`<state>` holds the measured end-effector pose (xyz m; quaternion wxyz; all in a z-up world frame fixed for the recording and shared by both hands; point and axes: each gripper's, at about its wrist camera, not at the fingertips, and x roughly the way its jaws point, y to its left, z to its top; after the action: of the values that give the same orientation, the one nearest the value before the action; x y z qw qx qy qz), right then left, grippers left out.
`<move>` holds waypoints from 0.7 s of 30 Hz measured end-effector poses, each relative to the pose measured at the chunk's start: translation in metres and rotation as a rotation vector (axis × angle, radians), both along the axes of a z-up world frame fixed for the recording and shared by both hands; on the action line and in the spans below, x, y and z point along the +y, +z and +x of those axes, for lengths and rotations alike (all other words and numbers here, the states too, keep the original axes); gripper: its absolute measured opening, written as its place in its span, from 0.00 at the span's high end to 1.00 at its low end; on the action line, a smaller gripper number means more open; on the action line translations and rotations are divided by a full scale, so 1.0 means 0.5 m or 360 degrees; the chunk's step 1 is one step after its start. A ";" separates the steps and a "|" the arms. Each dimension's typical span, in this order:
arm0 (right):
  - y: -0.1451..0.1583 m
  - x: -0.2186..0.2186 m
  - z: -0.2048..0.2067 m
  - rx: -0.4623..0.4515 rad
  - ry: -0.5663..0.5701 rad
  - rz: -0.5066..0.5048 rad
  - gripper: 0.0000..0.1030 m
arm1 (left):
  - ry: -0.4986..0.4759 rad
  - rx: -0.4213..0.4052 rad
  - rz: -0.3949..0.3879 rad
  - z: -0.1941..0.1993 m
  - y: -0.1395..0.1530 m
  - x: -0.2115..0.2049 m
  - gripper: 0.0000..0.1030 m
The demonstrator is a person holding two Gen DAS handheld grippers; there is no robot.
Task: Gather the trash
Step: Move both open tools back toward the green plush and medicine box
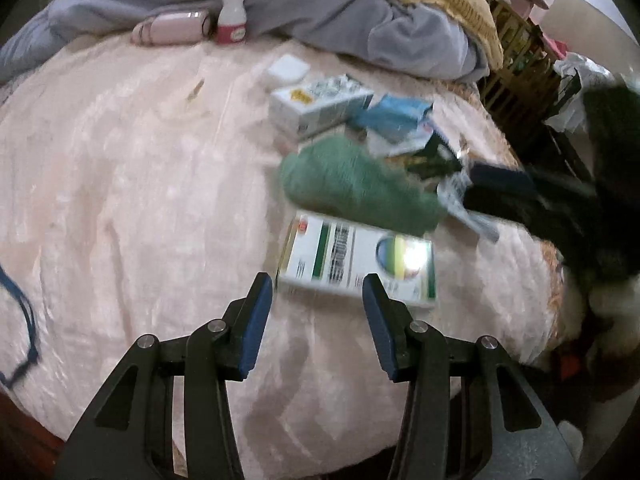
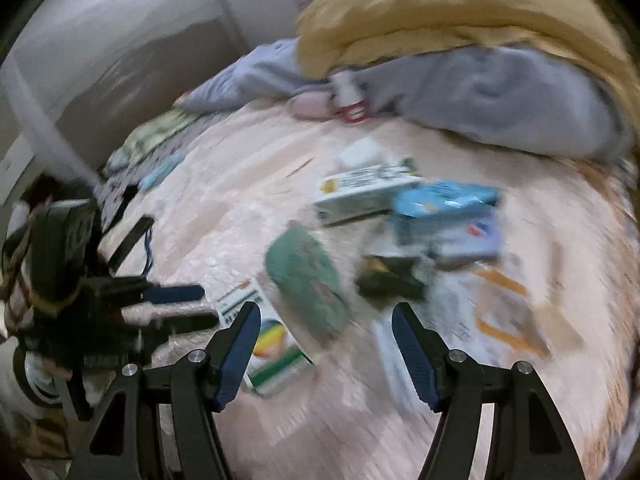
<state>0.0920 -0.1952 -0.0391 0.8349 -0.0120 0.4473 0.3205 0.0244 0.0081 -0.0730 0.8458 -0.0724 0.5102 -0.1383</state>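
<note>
Pink blanket (image 1: 140,200), motion-blurred litter, green-striped box (image 1: 356,264) partly behind left tongs (image 1: 318,292).

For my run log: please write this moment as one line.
stage: approach | left claw: open, empty, over green-striped box | right claw: open, empty | green cloth: on bed

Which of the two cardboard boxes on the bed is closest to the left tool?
The green-striped white box, just beyond the left tool; the other box lies farther off.

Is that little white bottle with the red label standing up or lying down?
Upright. In the left wrist view the small white bottle stands on its base with its cap on top, against the grey bedding, beside a pink case lying flat.
</note>
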 end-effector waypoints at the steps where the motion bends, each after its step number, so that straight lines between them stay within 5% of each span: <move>1: -0.003 0.020 0.010 0.0000 0.0032 -0.0028 0.36 | 0.0001 0.0014 -0.0007 -0.009 -0.007 0.004 0.56; 7: -0.057 0.132 0.080 0.0067 0.0202 -0.0180 0.37 | 0.0034 0.0112 -0.0025 0.006 -0.058 0.006 0.56; 8: -0.073 0.142 0.088 0.0103 0.0224 -0.0195 0.52 | 0.0040 0.0108 -0.0037 0.012 -0.061 0.005 0.56; 13: -0.073 0.123 0.093 0.0079 0.0129 -0.0126 0.85 | 0.0064 0.0079 -0.0073 0.061 -0.067 0.002 0.56; 18: 0.017 0.016 0.078 -0.0033 -0.0050 0.0089 0.85 | 0.0104 -0.0002 -0.0090 0.115 -0.057 0.001 0.56; 21: 0.041 -0.017 0.070 -0.0060 -0.0096 0.0083 0.85 | 0.0161 -0.0001 -0.0146 0.133 -0.045 0.016 0.56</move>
<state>0.1270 -0.2037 -0.0184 0.8526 0.0171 0.4231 0.3063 0.0909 0.0159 -0.0955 0.8477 -0.1367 0.4986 -0.1186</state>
